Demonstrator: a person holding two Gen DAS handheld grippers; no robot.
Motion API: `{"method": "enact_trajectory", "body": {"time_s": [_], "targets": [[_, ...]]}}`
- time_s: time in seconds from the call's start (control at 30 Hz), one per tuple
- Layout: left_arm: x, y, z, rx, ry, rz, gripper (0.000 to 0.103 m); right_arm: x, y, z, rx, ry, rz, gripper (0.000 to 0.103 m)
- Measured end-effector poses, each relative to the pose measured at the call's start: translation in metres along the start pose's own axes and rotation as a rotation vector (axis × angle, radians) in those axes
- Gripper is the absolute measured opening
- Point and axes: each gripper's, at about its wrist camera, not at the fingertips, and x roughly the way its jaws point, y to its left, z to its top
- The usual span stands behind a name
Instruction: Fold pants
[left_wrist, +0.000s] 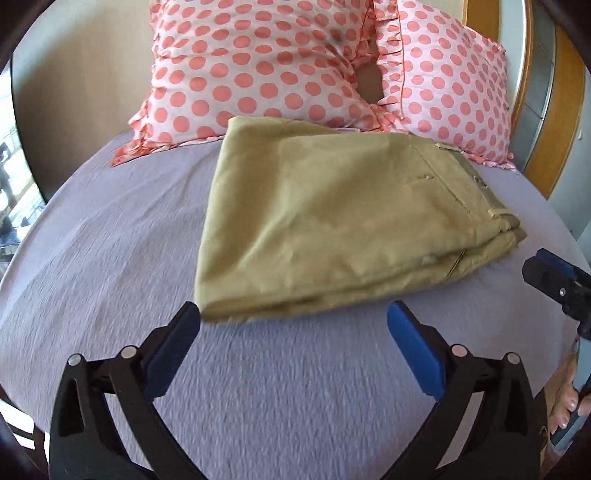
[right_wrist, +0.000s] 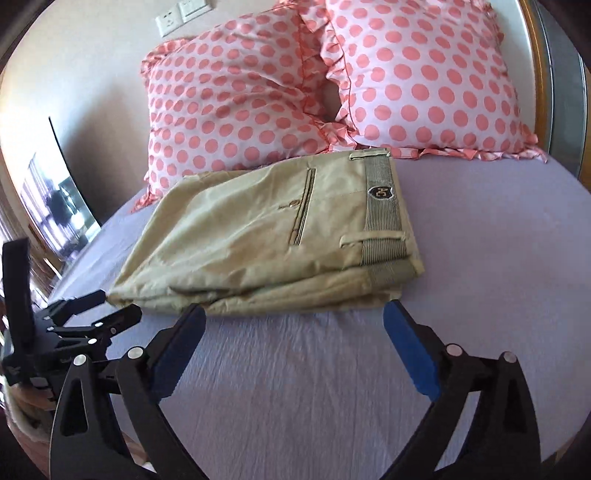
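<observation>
Folded khaki pants (left_wrist: 332, 221) lie mid-frame on a lavender bed (left_wrist: 110, 258) below two polka-dot pillows (left_wrist: 251, 66). Left hand-held gripper (left_wrist: 293, 321) and right hand-held gripper (right_wrist: 293, 319) both gape, empty. Only the right view shows the waistband badge (right_wrist: 379, 192) and wall sockets (right_wrist: 181, 14).

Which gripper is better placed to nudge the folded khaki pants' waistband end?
Right, probably. The right gripper hangs open just before the folded khaki pants, near their ribbed waistband; the left gripper fronts the opposite end.

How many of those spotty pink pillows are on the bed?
2, side by side behind the folded pants: left pillow and right pillow. None seems hidden.
</observation>
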Motion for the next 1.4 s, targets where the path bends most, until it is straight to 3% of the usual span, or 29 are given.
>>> {"method": "enact_trajectory", "body": {"time_s": [0.1, 0.13, 0.27, 0.4, 0.73, 1.4], "targets": [[-0.002, 0.001, -0.022, -0.002, 0.013, 0.043, 0.101, 0.002, 0.019, -0.019, -0.064, -0.009, -0.056, 0.099], [-0.006, 0.002, -0.028, -0.008, -0.018, 0.054, 0.101, 0.005, 0.022, -0.024, -0.073, -0.005, -0.070, 0.099], [-0.010, 0.005, -0.035, -0.018, -0.045, 0.052, 0.101, 0.013, 0.024, -0.036, -0.058, 0.022, -0.101, 0.100], [-0.013, 0.005, -0.043, -0.016, -0.088, 0.053, 0.101, 0.012, 0.034, -0.048, -0.096, -0.007, -0.181, 0.102], [-0.013, 0.005, -0.048, -0.012, -0.147, 0.051, 0.101, 0.009, 0.035, -0.055, -0.083, -0.076, -0.191, 0.102], [-0.013, 0.005, -0.049, -0.014, -0.153, 0.054, 0.101, 0.008, 0.035, -0.058, -0.083, -0.096, -0.193, 0.102]]}}
